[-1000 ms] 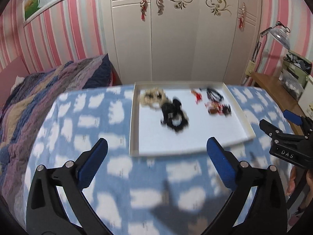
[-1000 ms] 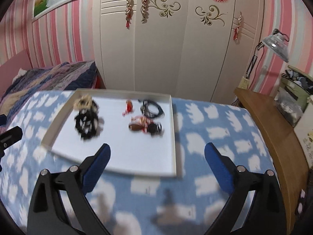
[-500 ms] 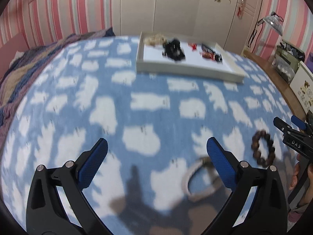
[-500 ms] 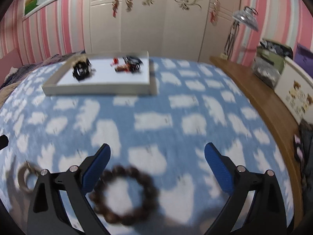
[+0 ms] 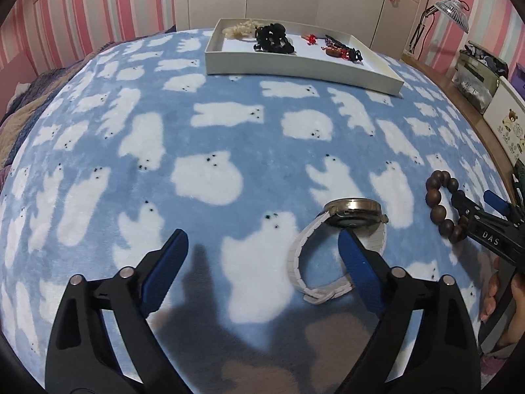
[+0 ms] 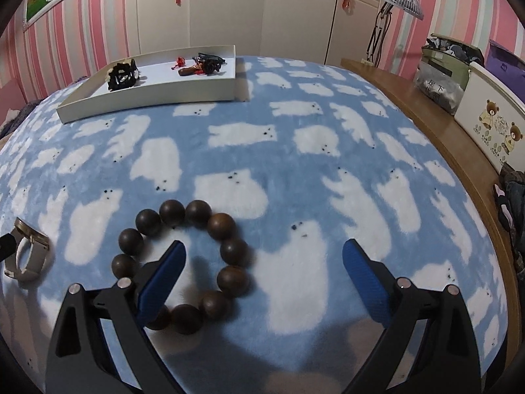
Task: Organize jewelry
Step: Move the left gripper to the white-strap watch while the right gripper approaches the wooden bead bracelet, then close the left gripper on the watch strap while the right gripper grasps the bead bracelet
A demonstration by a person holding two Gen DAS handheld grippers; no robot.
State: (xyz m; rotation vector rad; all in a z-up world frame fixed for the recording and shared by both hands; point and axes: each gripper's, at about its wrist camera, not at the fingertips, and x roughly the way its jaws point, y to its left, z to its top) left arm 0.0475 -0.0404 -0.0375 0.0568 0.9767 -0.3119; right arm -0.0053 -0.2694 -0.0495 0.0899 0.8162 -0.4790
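1. Left gripper (image 5: 262,251) hovers low over the bear-print blanket (image 5: 210,138) with its jaws wide and closing; nothing lies squarely between them yet, since the white-strapped wristwatch (image 5: 341,229) sits at the right-hand blue pad, its case just behind that pad's tip.
2. Right gripper (image 6: 264,262) has its jaws spread wide with no pad pressing on anything; its left-hand pad tip stands inside the loop of the wooden bead bracelet (image 6: 183,262), so the near-side beads fall outside the gap.
3. For the watch, I judge it best to shift the left gripper toward the strap so that the case or one strap side comes between the pads before they meet; closing as it stands would likely only nudge the watch aside.
4. For the bracelet, the right-hand side of the ring already lies between the pads, so pinching one bead there should work; round beads may roll out, so the squeeze should be centred on a bead.
5. Both pieces belong in the white tray (image 6: 147,93) far across the blanket, where black and red ornaments already lie; the open floor of the tray looks the safest spot.
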